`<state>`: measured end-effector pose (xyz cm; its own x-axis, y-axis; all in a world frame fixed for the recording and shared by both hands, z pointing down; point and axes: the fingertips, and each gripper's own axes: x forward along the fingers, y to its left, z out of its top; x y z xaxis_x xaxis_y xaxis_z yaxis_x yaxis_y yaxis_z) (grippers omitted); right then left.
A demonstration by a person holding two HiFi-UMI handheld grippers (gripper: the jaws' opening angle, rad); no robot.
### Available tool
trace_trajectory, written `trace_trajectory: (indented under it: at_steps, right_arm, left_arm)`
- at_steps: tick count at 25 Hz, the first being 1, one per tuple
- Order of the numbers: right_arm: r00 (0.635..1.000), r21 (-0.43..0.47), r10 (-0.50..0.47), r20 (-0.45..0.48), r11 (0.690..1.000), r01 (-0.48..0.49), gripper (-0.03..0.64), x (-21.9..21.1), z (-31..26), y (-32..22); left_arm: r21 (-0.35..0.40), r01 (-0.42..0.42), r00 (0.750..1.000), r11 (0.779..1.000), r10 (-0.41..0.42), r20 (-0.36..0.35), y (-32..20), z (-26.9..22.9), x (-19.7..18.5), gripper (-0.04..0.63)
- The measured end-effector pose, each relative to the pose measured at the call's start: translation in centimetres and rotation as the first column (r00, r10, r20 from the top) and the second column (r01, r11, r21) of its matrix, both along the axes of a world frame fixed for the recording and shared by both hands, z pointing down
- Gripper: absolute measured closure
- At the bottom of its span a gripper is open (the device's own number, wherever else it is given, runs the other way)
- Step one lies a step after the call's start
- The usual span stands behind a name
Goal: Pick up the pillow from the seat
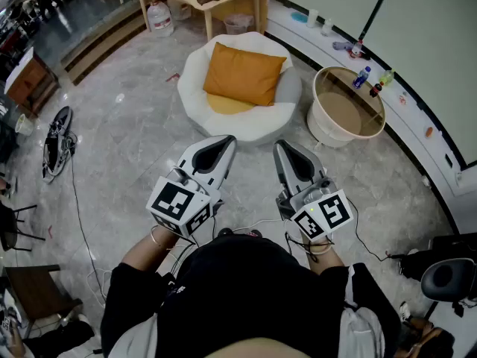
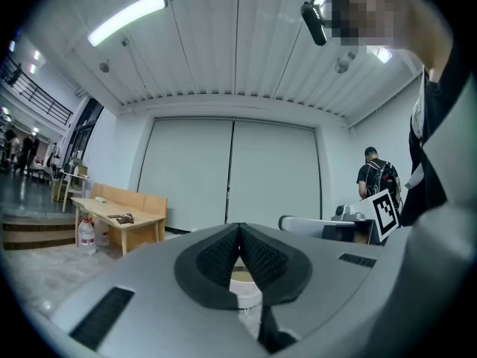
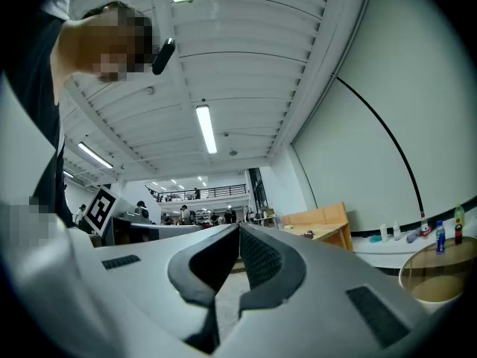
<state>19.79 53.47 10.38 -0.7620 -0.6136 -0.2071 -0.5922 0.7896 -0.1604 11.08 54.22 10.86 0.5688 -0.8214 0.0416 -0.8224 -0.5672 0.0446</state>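
Grey plastic: left tongs (image 1: 223,142) and right tongs (image 1: 282,148) are held pressed together, empty. Beyond, well apart, orange pillow (image 1: 244,73) is found propped on the white seat (image 1: 261,129), perhaps over a second cushion (image 1: 227,104). Approach judged pending; tongs must be opened first.

No readable text, brand, number. Only square coded markers (image 1: 179,202) on cubes of left tool (image 1: 222,142), right tool (image 1: 282,147).
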Motion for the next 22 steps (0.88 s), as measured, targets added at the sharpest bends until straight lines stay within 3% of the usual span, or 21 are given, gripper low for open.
trace_trajectory:
  at_steps: [12,22]
  right_arm:
    - [0.998,-0.006,-0.012,0.061,1.0,0.012,0.595,0.7,-0.3,-0.3]
    - [0.999,0.006,-0.027,0.045,1.0,0.027,0.595,2.9,0.0,-1.0]
  left_arm:
    - [-0.01,0.019,1.0,1.0,-0.019,0.001,-0.2,0.1,0.2,0.586]
    - [-0.007,0.032,0.999,0.999,-0.032,0.024,-1.1,0.4,2.3,0.586]
